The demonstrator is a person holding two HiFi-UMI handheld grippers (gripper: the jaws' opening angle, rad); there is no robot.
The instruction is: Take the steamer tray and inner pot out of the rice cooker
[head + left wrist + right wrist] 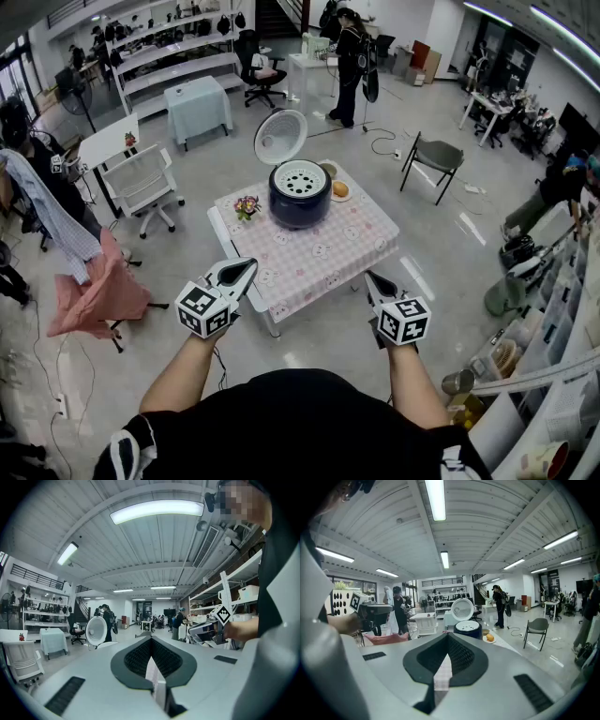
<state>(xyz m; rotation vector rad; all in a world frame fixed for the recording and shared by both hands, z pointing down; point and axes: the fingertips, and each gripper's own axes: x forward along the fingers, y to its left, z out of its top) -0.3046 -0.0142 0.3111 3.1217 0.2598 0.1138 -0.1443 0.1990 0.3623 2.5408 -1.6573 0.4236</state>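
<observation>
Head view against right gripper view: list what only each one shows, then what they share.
Only the head view: the marker cube on the right gripper, and the person's right forearm behind it.

Only the right gripper view: the ceiling light strips, and a close look along its own jaws, shut with nothing between them.

Both: the rice cooker on the checked table, its lid up and the white steamer tray inside, the orange beside it, the grey chair, and the left gripper.
</observation>
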